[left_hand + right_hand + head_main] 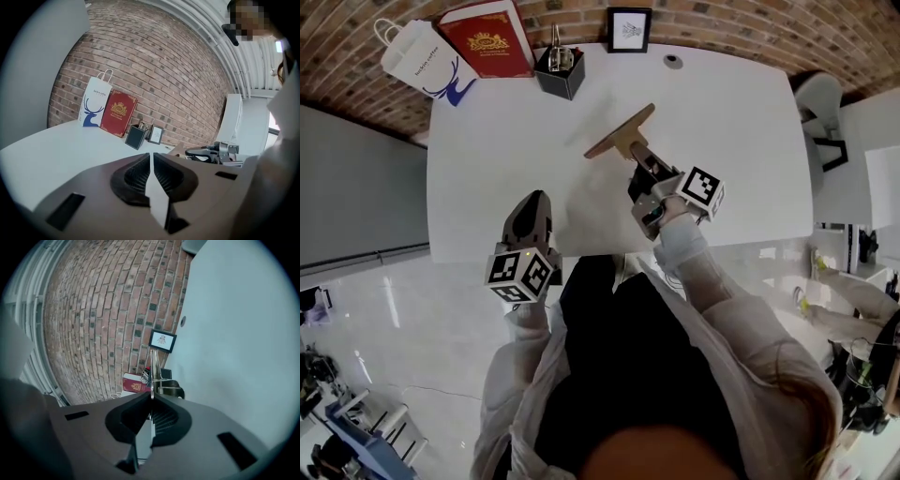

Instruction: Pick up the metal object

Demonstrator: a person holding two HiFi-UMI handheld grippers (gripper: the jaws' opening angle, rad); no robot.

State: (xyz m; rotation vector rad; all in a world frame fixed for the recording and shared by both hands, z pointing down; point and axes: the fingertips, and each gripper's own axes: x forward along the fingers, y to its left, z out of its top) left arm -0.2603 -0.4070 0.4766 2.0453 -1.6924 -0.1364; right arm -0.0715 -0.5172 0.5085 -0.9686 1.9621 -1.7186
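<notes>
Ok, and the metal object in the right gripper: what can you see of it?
The metal object is a thin, flat piece, tan-bronze from above, widening toward its far end. In the right gripper view it shows edge-on as a slim shiny strip with a small coil beside it. The right gripper is shut on its near end, holding it over the white table; a faint shadow suggests it is lifted.

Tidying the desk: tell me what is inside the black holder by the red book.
Silvery metal pieces stand up out of the black holder; what they are is too small to tell. Its walls hide whatever lies lower inside.
</notes>
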